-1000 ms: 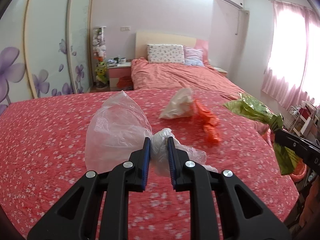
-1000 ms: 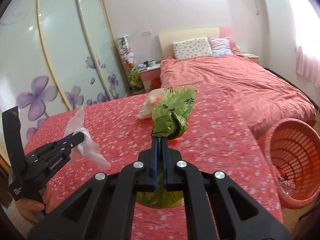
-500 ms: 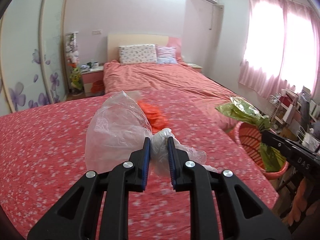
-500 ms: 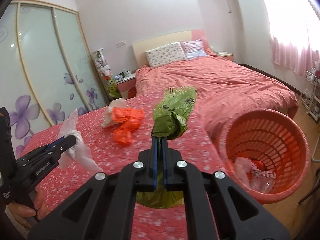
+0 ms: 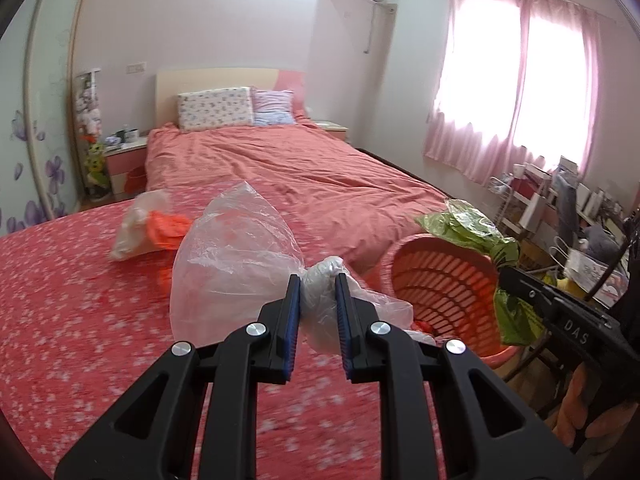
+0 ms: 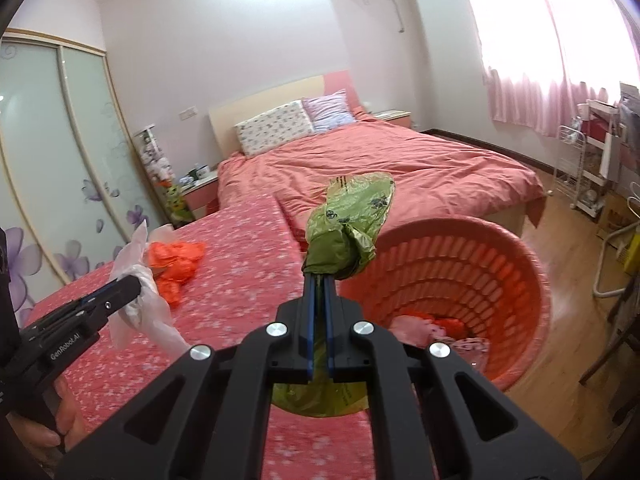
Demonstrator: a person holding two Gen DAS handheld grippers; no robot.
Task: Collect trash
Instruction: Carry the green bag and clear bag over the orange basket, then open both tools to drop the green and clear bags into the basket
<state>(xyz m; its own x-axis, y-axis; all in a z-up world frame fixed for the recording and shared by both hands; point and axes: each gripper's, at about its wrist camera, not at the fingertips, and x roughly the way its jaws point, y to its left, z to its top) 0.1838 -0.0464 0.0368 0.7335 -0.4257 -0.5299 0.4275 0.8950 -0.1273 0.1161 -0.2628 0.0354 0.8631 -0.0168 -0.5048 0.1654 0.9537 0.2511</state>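
Two pieces of trash are in hand at once. The left claw (image 5: 316, 296) is clamped on the bunched neck of a clear plastic bag (image 5: 236, 256), which balloons out ahead of its blue pads above the floral-covered bench (image 5: 80, 320). The right claw (image 6: 319, 296) is pinched tight on a crumpled green plastic bag (image 6: 346, 224), one end sticking up past the fingertips and the other end hanging below the jaws.

Both loads hang near the pink laundry-style basket (image 6: 516, 248) that stands on the wooden floor just beside the bench edge. The green bag sits at the basket's near rim, seemingly closest to being dropped; the clear bag is a little further back, over the bench edge. Some rubbish already lies at the bottom of the basket (image 6: 436, 332), pink and orange scraps, so part of the collecting looks done.

Left on the bench are an orange plastic bag (image 6: 176, 260) and a pale translucent bag (image 5: 136, 224) touching it, well apart from the basket. By my reading, the job is past halfway: two drops are pending, then one more trip for that last pair.
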